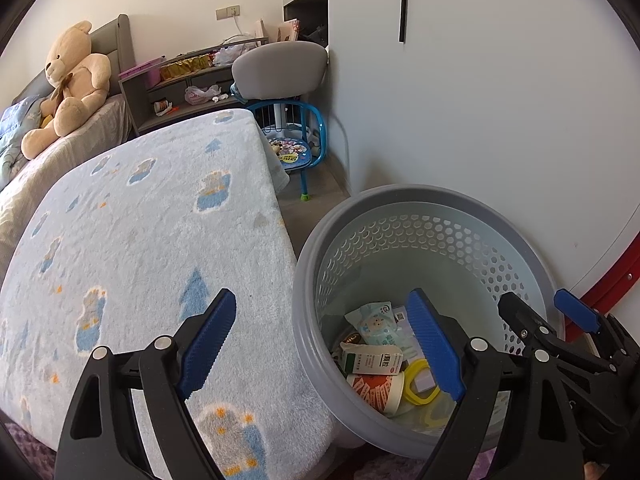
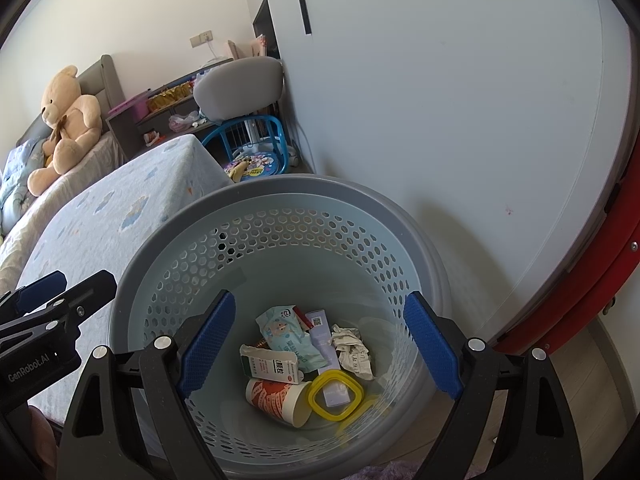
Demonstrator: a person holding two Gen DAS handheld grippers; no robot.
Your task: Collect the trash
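Hovering over the bin right now, both hand-held grippers are spread wide with nothing between the pads: the right hand-held gripper [image 2: 320, 344] sits lower centre of its view, straight above the grey perforated trash basket [image 2: 280, 196], and the left hand-held gripper [image 1: 324, 344] straddles the basket rim and the edge of the bed [image 1: 140, 208]. Trash is already down at the bottom: a paper cup [image 2: 276, 398], a small medicine box [image 2: 272, 366], a wet-wipe pack [image 2: 286, 334], a crumpled paper [image 2: 354, 350] and a yellow ring lid [image 2: 336, 398]. No loose trash shows on the bed, so it looks basically done. Risk from here, I'd guess: the two grippers are close together, and a careless pull-back could clip the rim and tip the light basket.
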